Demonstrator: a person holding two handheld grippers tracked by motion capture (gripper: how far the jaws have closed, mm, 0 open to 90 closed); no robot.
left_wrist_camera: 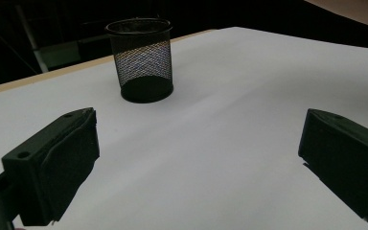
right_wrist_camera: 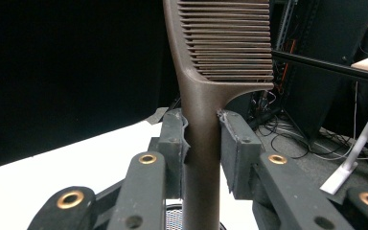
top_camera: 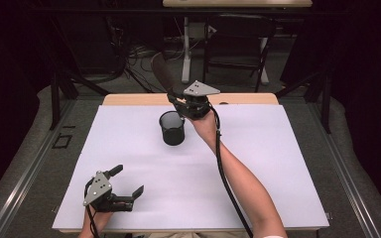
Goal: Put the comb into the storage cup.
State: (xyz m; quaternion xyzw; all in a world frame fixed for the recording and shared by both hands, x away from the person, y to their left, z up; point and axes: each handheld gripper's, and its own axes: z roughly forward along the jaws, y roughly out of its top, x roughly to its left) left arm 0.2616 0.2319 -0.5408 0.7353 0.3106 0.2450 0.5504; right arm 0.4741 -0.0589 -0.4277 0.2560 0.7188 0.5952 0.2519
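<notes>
Comb [right_wrist_camera: 206,96]: clamped by its handle in your right claw [top_camera: 178,101], just above mesh cup [top_camera: 172,128]; insertion pending. Left claw [top_camera: 128,181] wide, empty.

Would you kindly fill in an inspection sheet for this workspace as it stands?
Surface: white sheet over a wooden table, flat.
Job's things: black mesh cup upright on the sheet; brown comb held by its handle, teeth end up, beside the cup's far rim.
Clutter: nothing seen.
Grippers: right claw shut on the comb; left claw open and holding nothing, near the front edge.
Cables: black cable along the right forearm.
Surroundings: dark room, desk legs and floor wiring behind.
</notes>
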